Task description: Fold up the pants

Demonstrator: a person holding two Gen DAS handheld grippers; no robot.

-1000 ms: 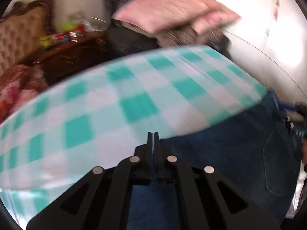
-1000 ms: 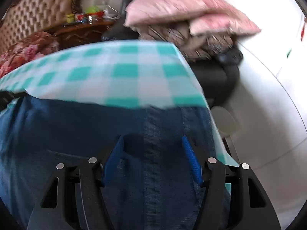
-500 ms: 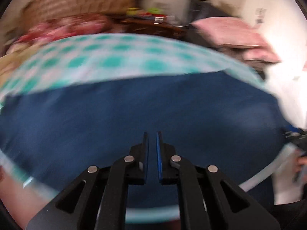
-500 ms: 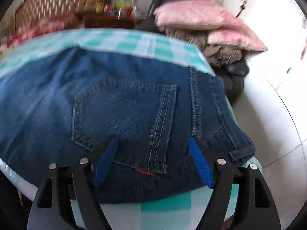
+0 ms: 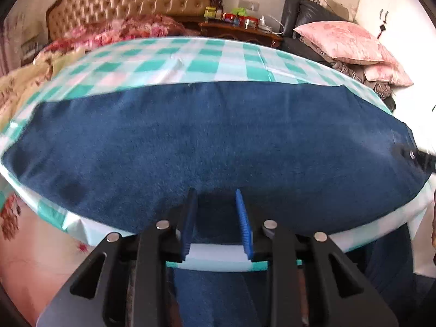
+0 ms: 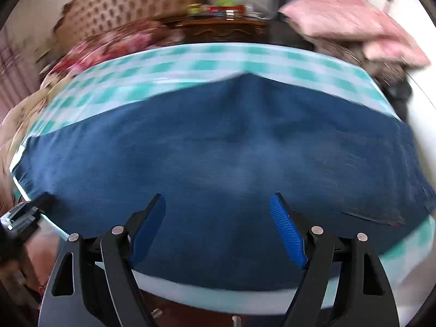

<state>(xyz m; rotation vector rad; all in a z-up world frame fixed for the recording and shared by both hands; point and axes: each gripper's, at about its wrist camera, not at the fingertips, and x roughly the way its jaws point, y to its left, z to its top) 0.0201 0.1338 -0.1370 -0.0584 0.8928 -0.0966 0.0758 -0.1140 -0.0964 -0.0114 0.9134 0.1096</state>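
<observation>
Pants [image 5: 212, 139] are lying flat across the checked tablecloth [image 5: 190, 62], near the front table edge, spanning almost the whole width in both wrist views. Left gripper [image 5: 216, 218] is hovering over the near hem; its jaws have just been opening and are standing slightly apart, nothing pinched between the pads, denim only under them. Right gripper [image 6: 218, 223] is sitting wide open above the pants, pads clear of the cloth. Right view is blurring. Pink pillows [image 5: 346, 41] and a tufted headboard [image 5: 130, 2] are sitting behind the table.
</observation>
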